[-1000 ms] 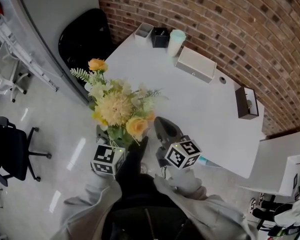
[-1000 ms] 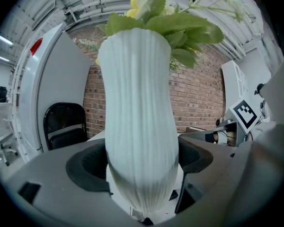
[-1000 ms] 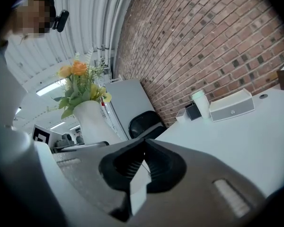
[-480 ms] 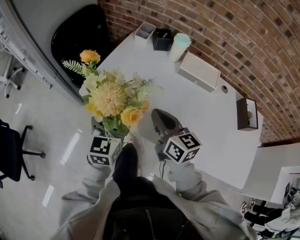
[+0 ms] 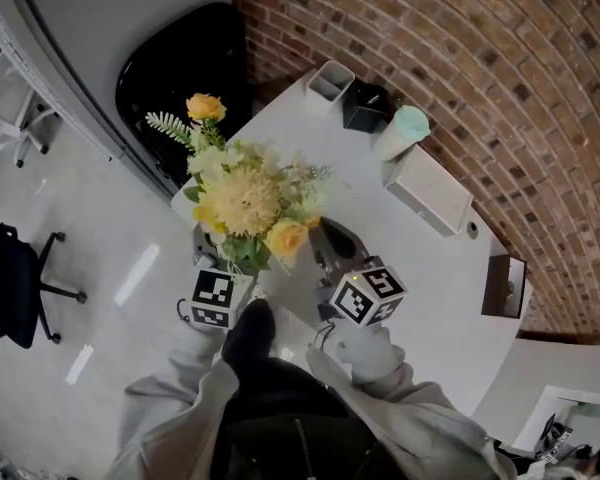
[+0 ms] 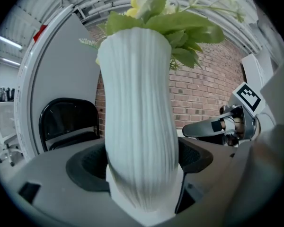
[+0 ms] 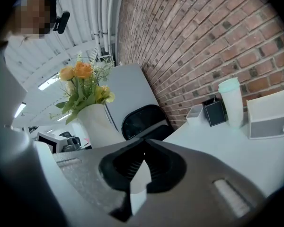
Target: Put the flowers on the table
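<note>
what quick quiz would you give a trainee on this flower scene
1. True or false: the jaws of the right gripper are together with nothing between them.
2. Pick one: the left gripper is shut on A the white ribbed vase, B the pale cup, C the black box.
3. Short answer: what colour is the topmost flower in the head view?

Key: 1 true; 2 A; 3 orange.
</note>
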Demonstrator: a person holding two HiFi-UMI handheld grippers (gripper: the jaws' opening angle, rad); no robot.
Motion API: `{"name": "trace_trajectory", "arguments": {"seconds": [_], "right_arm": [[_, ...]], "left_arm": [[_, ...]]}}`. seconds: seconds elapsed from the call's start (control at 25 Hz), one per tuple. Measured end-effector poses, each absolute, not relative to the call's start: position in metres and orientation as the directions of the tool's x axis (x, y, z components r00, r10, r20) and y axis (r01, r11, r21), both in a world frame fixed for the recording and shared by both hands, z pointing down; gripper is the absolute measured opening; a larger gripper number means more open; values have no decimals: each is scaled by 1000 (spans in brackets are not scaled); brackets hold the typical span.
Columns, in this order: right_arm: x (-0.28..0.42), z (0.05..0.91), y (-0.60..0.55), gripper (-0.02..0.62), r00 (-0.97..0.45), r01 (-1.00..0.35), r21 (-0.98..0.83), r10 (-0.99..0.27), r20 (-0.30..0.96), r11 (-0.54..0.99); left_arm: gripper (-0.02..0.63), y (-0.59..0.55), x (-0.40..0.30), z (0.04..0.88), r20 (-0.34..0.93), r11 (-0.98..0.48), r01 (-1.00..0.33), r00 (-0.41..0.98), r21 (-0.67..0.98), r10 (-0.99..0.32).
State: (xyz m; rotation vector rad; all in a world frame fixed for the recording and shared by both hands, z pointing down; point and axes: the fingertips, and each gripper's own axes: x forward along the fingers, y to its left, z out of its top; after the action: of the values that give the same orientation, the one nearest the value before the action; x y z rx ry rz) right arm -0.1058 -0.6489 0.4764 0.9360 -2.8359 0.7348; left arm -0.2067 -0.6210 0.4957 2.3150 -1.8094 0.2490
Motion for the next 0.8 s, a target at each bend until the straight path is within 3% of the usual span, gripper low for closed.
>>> {"name": "trace_trajectory", "arguments": {"seconds": [0.52, 0.8], "right_arm": [[-149, 514, -726, -1, -822, -567, -461, -507, 260, 683], [-153, 529, -744, 0, -821, -570, -462, -492, 290, 680]], "left_arm": [[433, -709, -245, 537, 263, -208, -976, 217, 60, -940], [433, -731, -244, 548, 242, -219, -975, 207, -25, -948]]}}
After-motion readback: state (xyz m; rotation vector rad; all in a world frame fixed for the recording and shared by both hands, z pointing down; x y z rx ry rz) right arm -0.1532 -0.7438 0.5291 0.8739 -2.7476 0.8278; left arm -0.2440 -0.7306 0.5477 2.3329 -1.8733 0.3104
